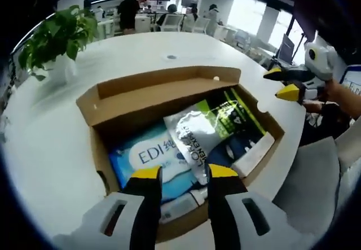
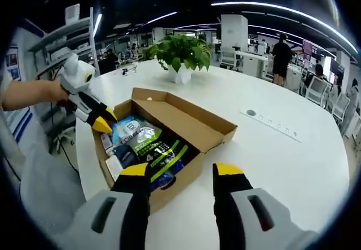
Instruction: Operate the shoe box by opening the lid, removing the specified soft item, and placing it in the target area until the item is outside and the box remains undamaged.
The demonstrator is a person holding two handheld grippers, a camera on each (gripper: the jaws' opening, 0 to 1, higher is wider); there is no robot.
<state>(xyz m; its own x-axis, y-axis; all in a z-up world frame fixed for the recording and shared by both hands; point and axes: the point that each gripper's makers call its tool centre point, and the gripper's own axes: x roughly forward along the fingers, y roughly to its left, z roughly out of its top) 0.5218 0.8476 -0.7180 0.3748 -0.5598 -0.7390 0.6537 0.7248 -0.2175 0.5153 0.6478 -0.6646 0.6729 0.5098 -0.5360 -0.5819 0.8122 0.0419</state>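
Box open on table, packets inside.
Our left gripper (image 1: pixel 183 172), jaws apart, hovers over the box (image 1: pixel 107 100) holding a blue packet (image 1: pixel 148 155) and green packet (image 1: pixel 240 117); right gripper (image 2: pixel 182 172) gapes, box just ahead.

A white round bench (image 2: pixel 293 148) carries a leafy green potted plant (image 2: pixel 180 55) in a white pot at its far side. A row of flush sockets (image 2: pixel 271 123) sits in the benchtop to the right. Beyond it lies an open office with white desks, chairs (image 2: pixel 316 89) and ceiling strip lights; a person in dark clothes (image 2: pixel 280 55) stands far right.
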